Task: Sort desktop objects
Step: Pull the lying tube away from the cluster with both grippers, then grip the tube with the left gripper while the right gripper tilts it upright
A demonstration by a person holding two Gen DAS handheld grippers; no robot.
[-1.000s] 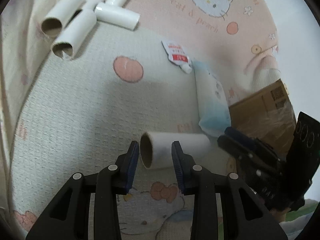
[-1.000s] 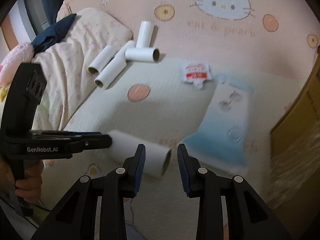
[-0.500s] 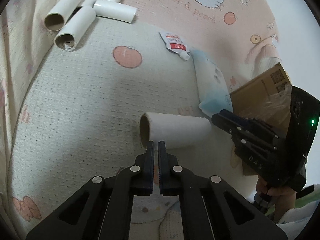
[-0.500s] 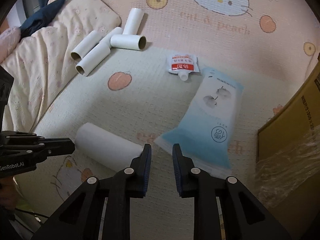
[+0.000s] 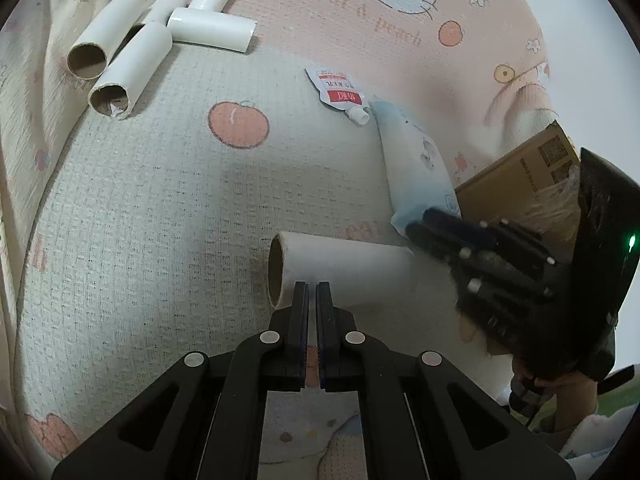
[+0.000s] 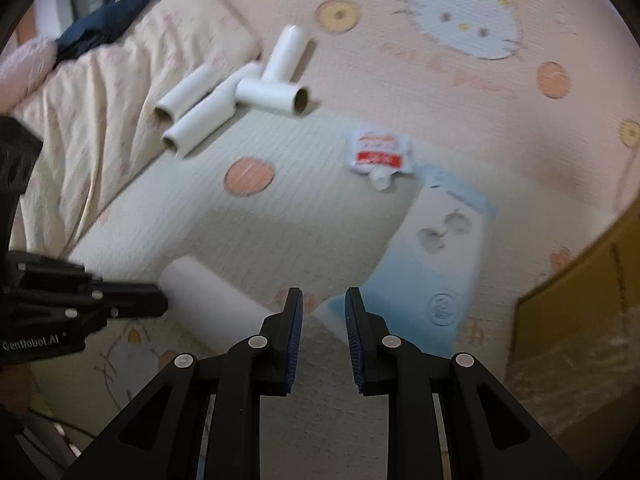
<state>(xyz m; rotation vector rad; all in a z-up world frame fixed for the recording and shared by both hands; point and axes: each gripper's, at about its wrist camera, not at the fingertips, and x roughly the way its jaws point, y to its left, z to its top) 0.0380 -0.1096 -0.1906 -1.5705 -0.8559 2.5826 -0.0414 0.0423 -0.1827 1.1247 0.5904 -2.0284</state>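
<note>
Nearest on the cartoon-print blanket (image 5: 140, 240) lay one white cardboard tube (image 5: 344, 268), not yet sorted. The left gripper (image 5: 312, 286) was at its left end with jaws pressed almost together, and the right gripper (image 6: 323, 300) at its right end, jaws narrowed on nothing. Mid-right, one red-and-white spouted pouch (image 5: 340, 94) and one pale blue soft pack (image 5: 412, 168) seemingly waited, while at least four matching white tubes (image 5: 132, 64) sat gathered far left.

White cardboard tube (image 5: 340, 268) lying flat on mat, blue-white pouch (image 6: 436, 264) beside.
</note>
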